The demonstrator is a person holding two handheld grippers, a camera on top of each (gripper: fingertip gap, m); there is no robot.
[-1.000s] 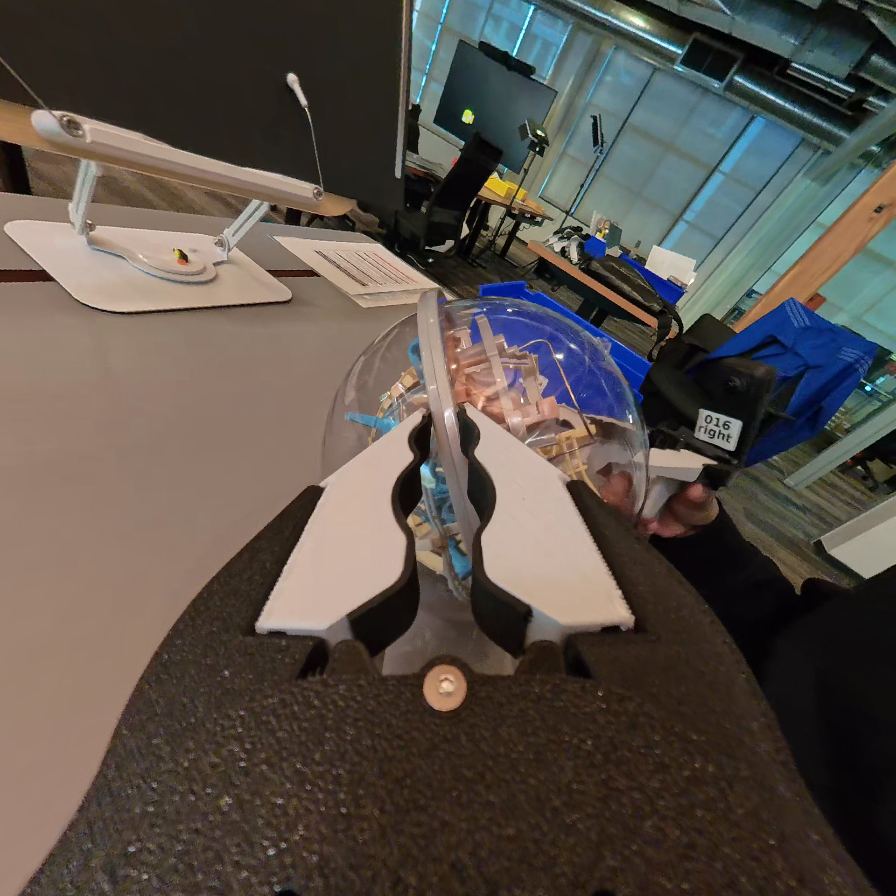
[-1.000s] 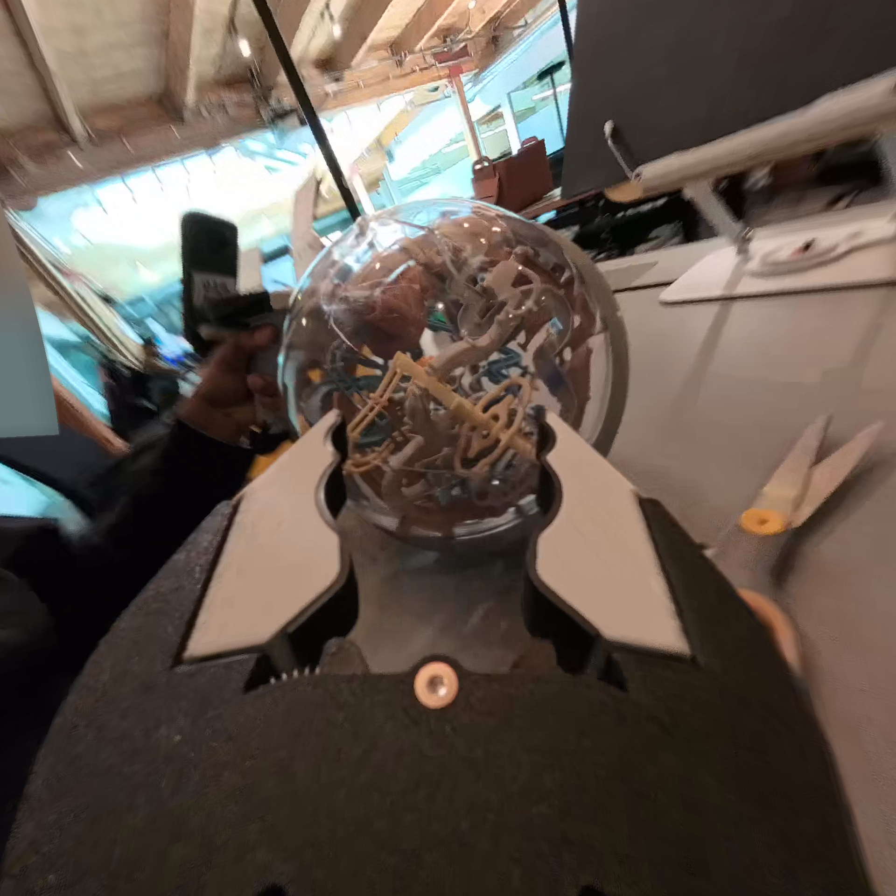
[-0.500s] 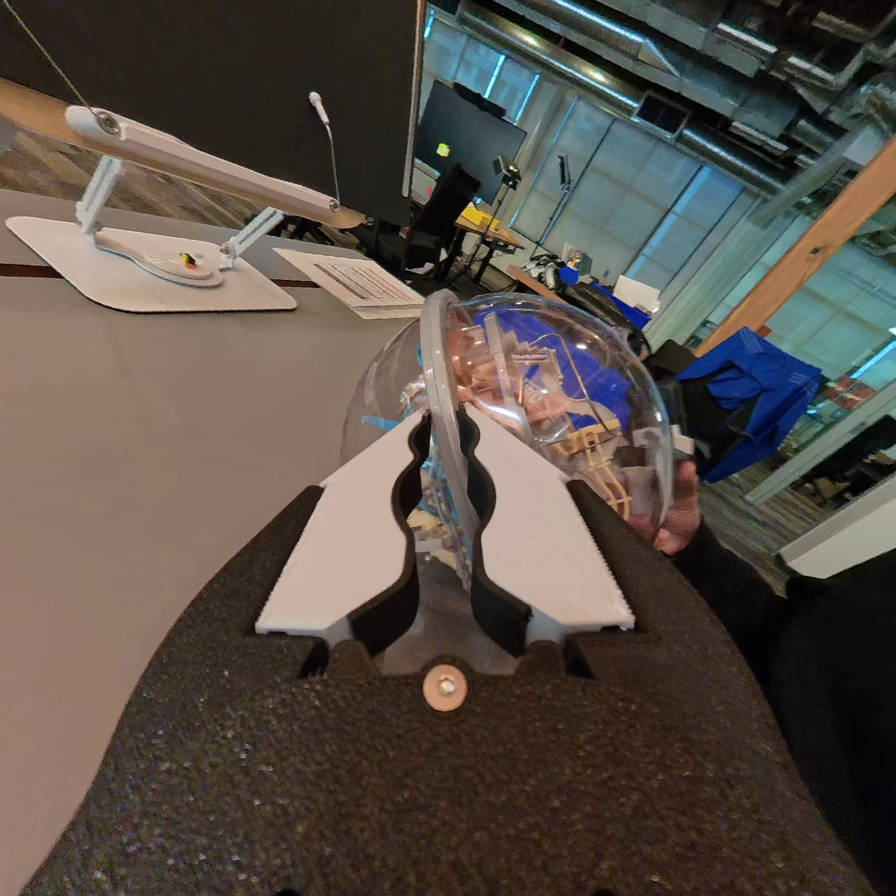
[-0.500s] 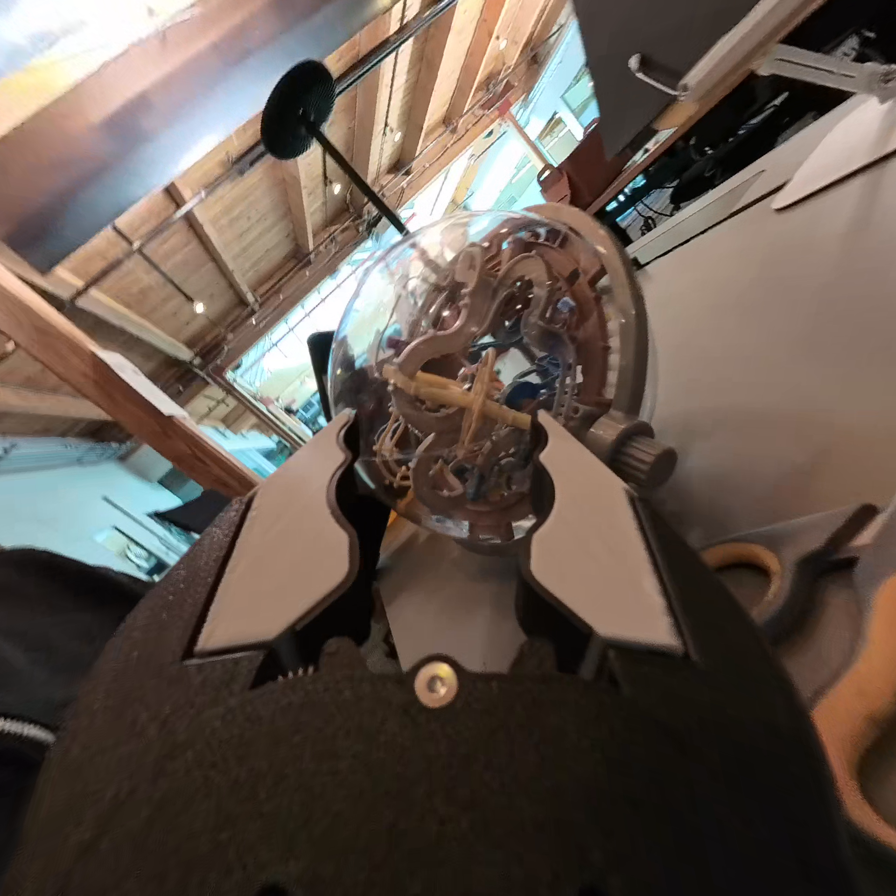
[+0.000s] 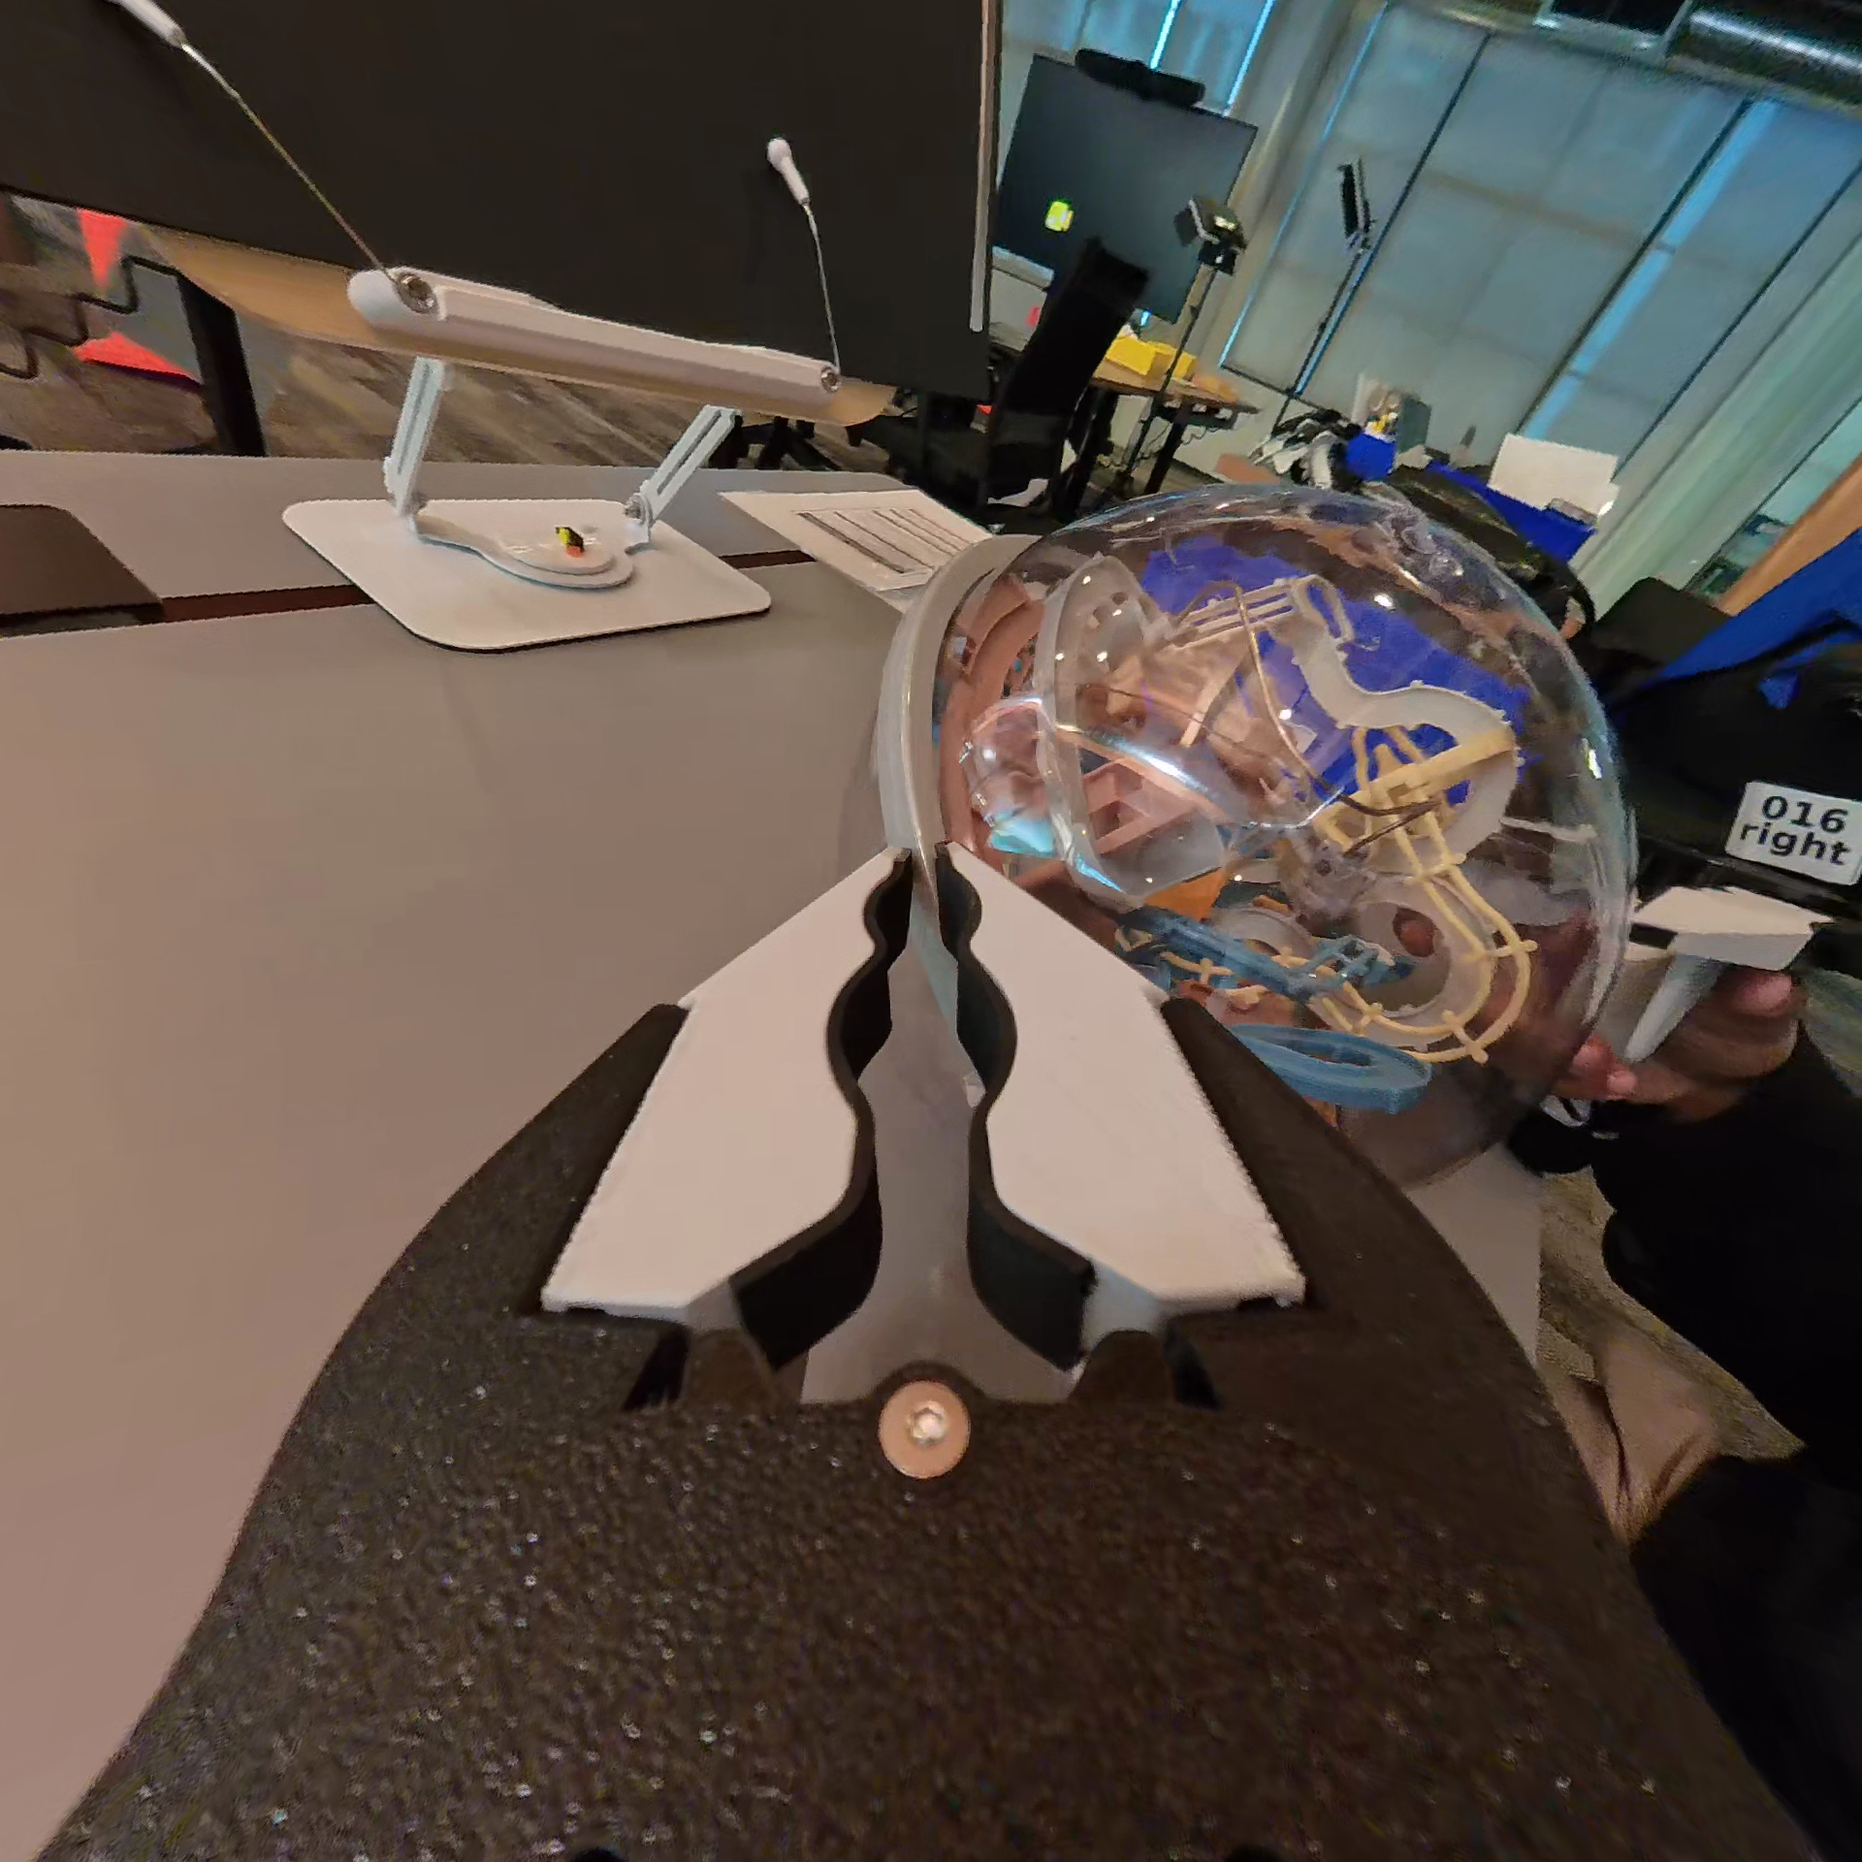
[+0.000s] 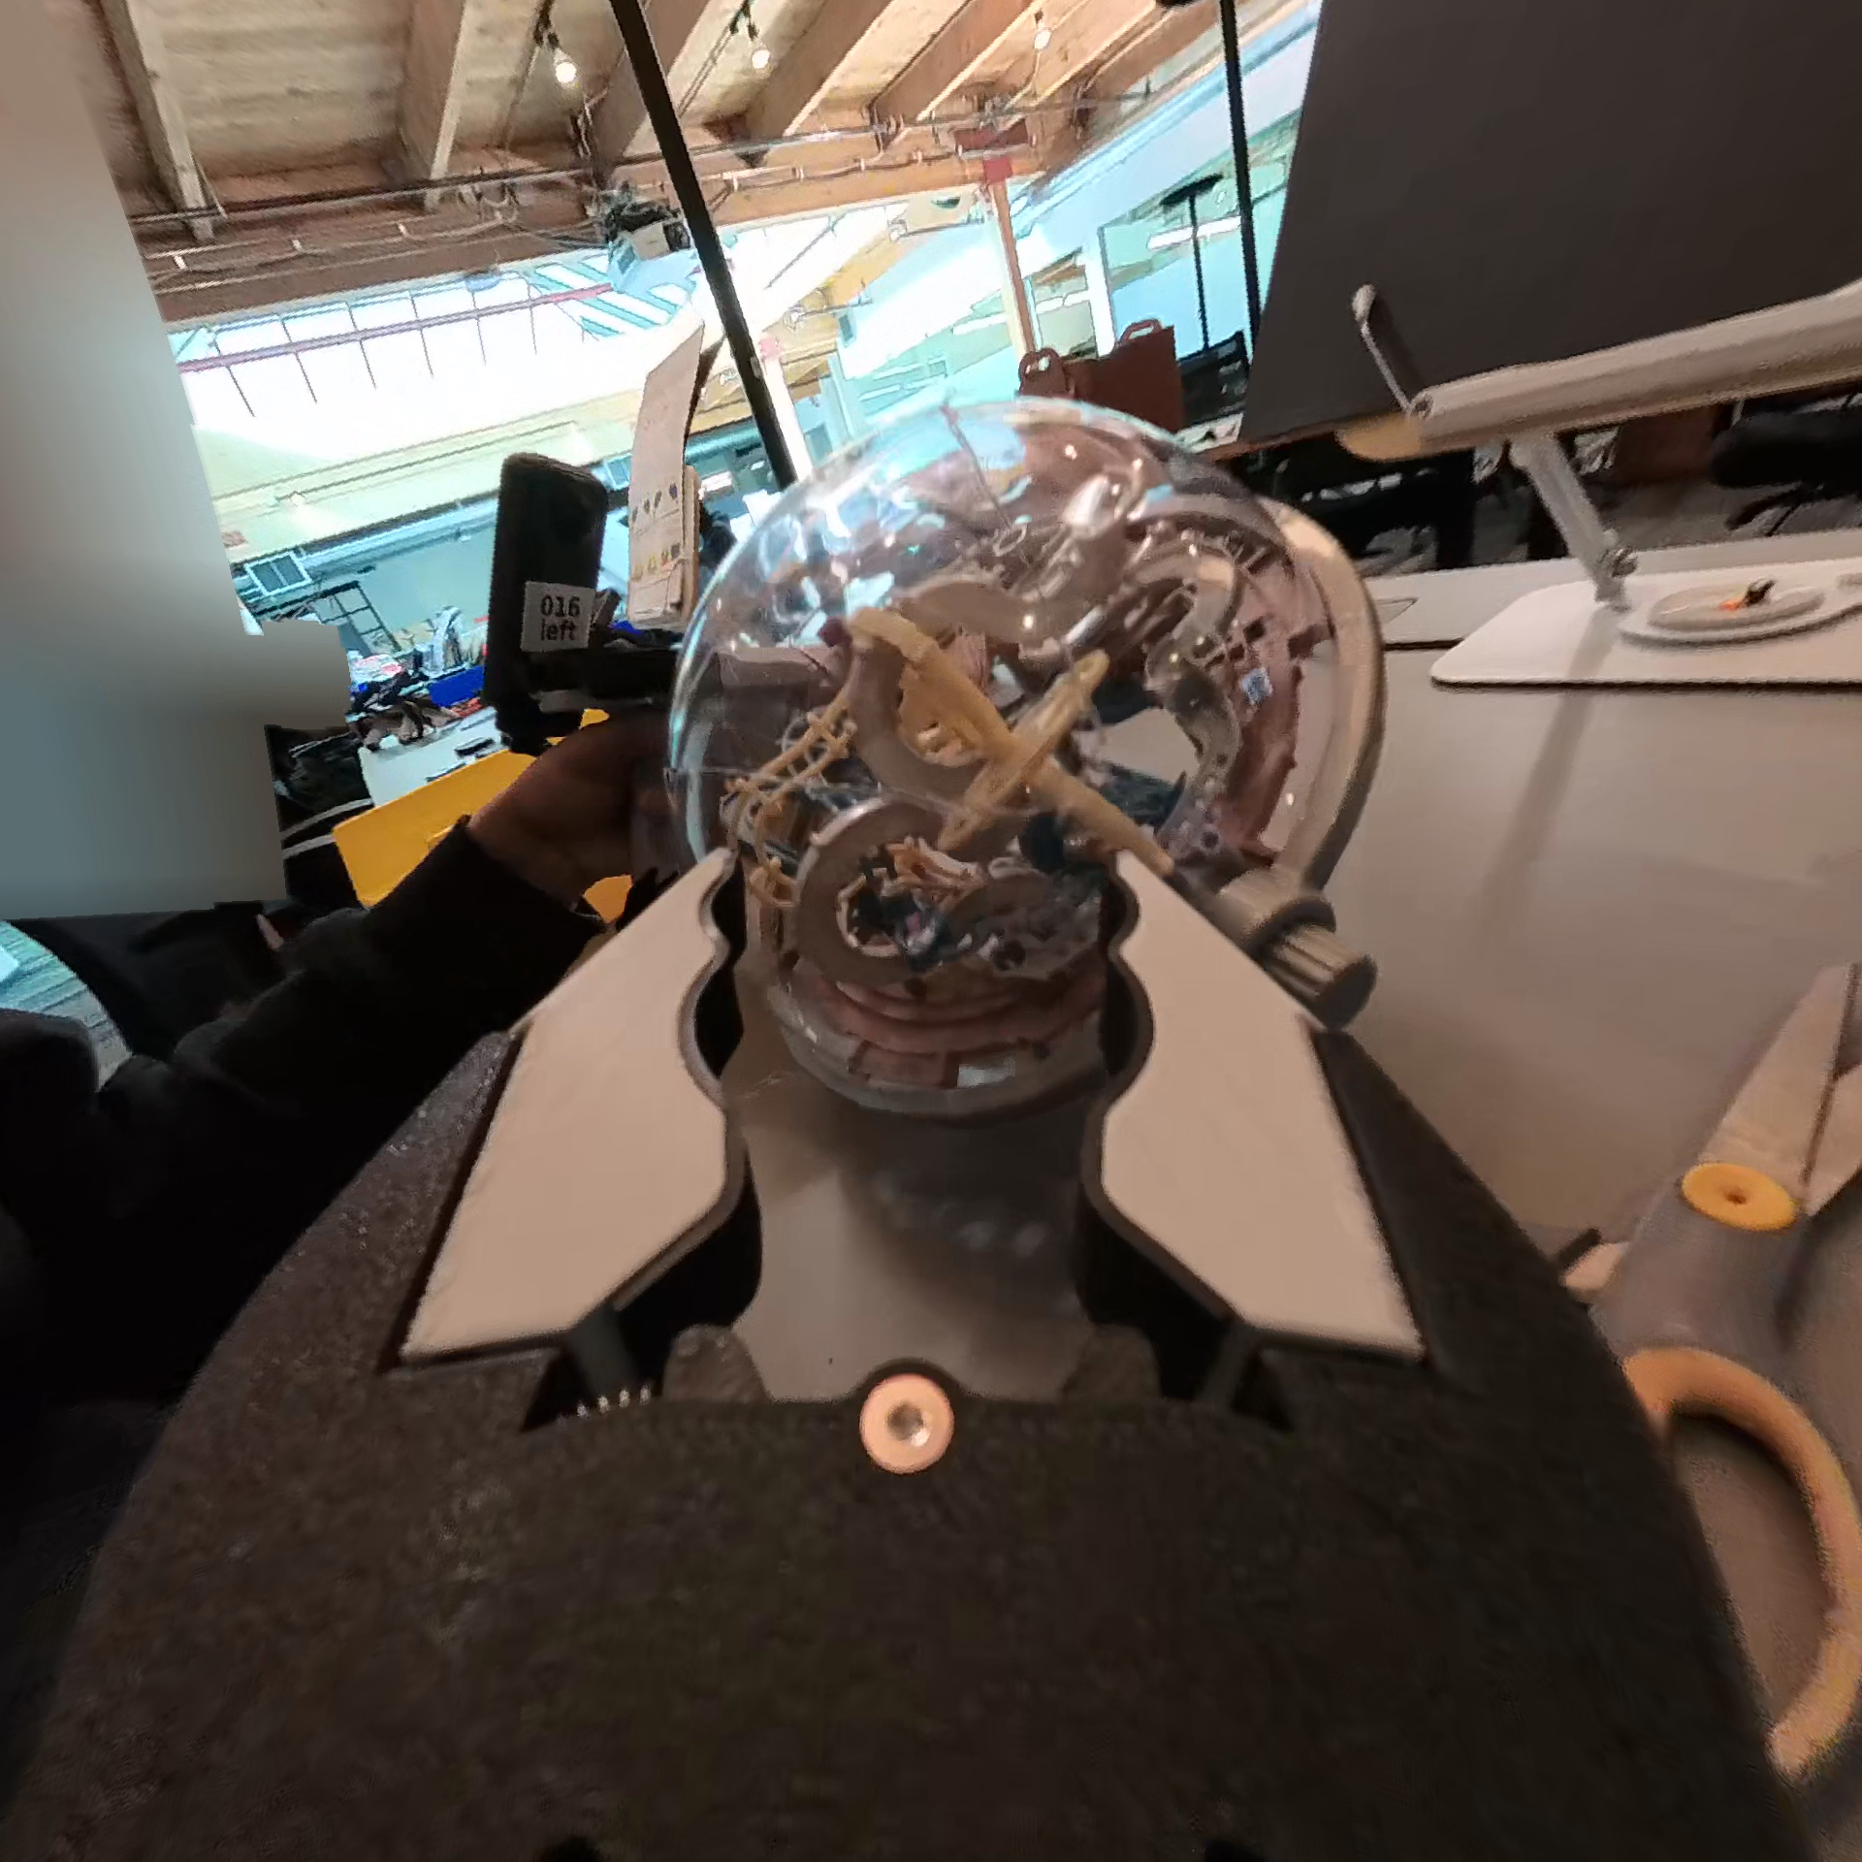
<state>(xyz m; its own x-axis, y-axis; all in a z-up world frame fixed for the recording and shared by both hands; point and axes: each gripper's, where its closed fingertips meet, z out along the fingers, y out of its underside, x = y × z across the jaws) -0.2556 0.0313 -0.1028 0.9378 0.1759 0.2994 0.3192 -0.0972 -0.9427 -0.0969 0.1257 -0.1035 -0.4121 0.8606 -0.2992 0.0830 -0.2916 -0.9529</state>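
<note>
A clear plastic maze ball (image 5: 1259, 806) with tan, blue and brown tracks inside is held above the grey table (image 5: 353, 957) by both grippers. My left gripper (image 5: 922, 869) is shut on the ball's grey rim (image 5: 902, 705), pinching it at the fingertips, with the dome bulging to the right. My right gripper (image 6: 927, 877) is shut on the ball (image 6: 1008, 725), its fingers clasping the lower dome from both sides. A grey knob (image 6: 1300, 942) sticks out of the rim beside the right finger. The right gripper also shows in the left wrist view (image 5: 1713, 937), past the ball.
A white folding stand on a flat base (image 5: 524, 584) and a paper sheet (image 5: 877, 534) lie at the table's far side, before a black panel (image 5: 554, 151). Grey scissors with a yellow pivot (image 6: 1733, 1199) lie at the right. A person's hand (image 6: 574, 806) holds the left gripper. The tips of one gripper are about 20 centimeters away from the tips of the other.
The ball has turned: in the left wrist view its dome now bulges far to the right and only the fingertips pinch the rim. The right wrist view has tipped down from the ceiling.
</note>
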